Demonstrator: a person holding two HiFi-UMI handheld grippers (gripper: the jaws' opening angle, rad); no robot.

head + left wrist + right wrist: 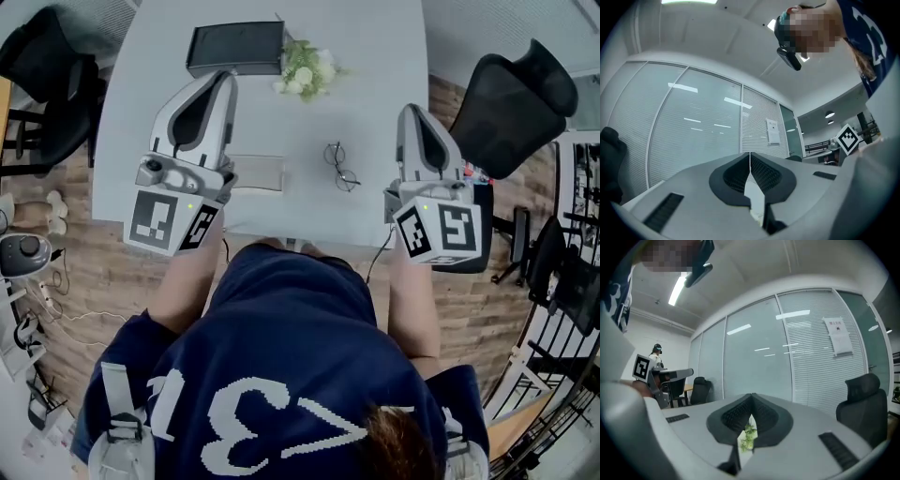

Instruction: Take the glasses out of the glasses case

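Lying unfolded on the smooth white tabletop (375,56), the thin, round-lensed wire glasses (341,166) sit in the middle of the head view, apart from the flat, pale grey rectangular glasses case (255,172) to their left. The left gripper (226,80) overlaps the case's left end; the right gripper (411,112) hovers right of the glasses. Both grippers' ribbed dark rubber fingers (761,173) are pressed together with nothing between them. At the upper edge stand a dark slab-like box (234,47) and a leafy pale bouquet (305,67).
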